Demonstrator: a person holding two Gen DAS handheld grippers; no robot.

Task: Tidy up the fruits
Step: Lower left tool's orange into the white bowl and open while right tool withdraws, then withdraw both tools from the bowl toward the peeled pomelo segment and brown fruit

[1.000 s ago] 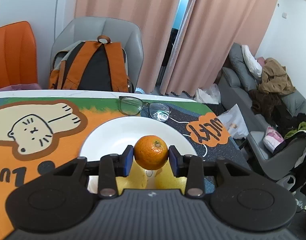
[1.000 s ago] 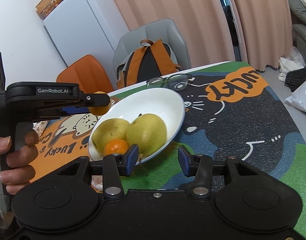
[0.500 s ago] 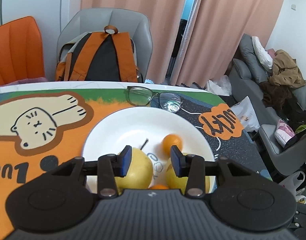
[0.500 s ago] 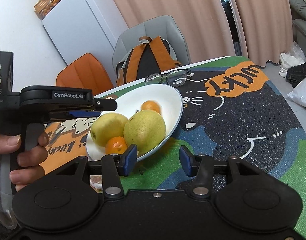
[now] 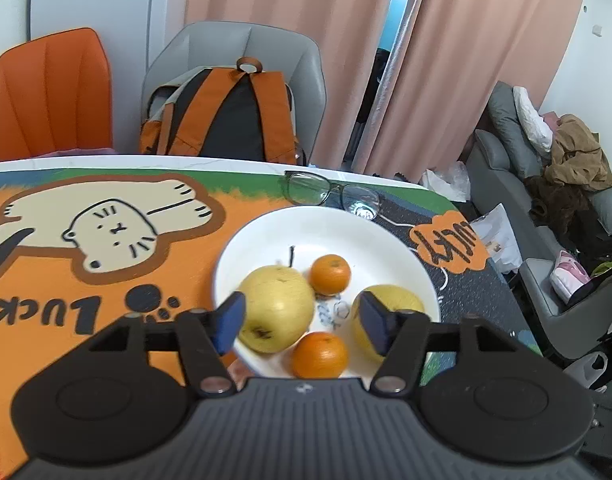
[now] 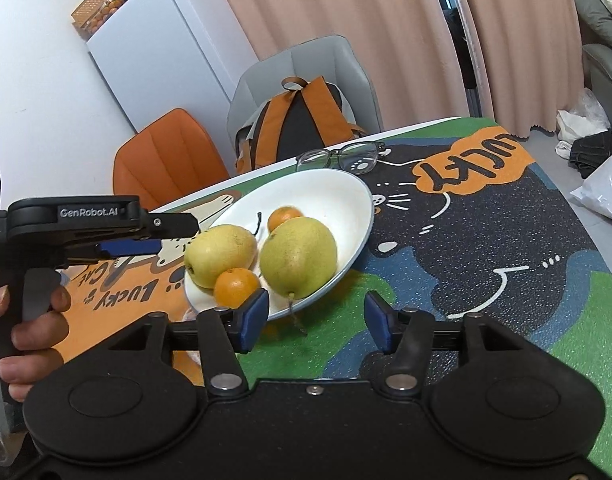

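White china holds the whole haul: the plate [image 5: 386, 236] sits on the cartoon-cat mat [image 5: 106, 224] that covers the desk [image 5: 86, 161], and four fruits lie in it. In the left wrist view, a yellow pear [image 5: 276, 308] rests at the plate's nine o'clock side, a second pear [image 5: 394, 300] at three o'clock, partly behind a blue pad. One small orange [image 5: 330, 274] sits between them toward twelve o'clock, close against the first pear; the other orange [image 5: 320, 354] lies at six o'clock near the rim.

The left tool [image 5: 300, 324] hangs over the near edge of the plate with its jaws apart. They have just been opening, and nothing is clamped between them; the fruit seen in the gap lies down on the plate, clear of the pads.

Over to the right wrist view: the right tool [image 6: 316, 322] hovers at the plate's near rim, jaws apart too, just been widening, with only green mat showing between the pads. The near orange [image 6: 236, 286] sits just beyond its left pad. The left tool [image 6: 146, 240] shows at nine o'clock, held by a hand [image 6: 26, 324], with its tip beside the plate.

At twelve o'clock beyond the plate, a pair of glasses [image 5: 332, 196] lies on the mat. Behind the desk stand a grey chair [image 5: 266, 48] carrying an orange-and-black backpack [image 5: 226, 120], and an orange chair [image 5: 46, 96].
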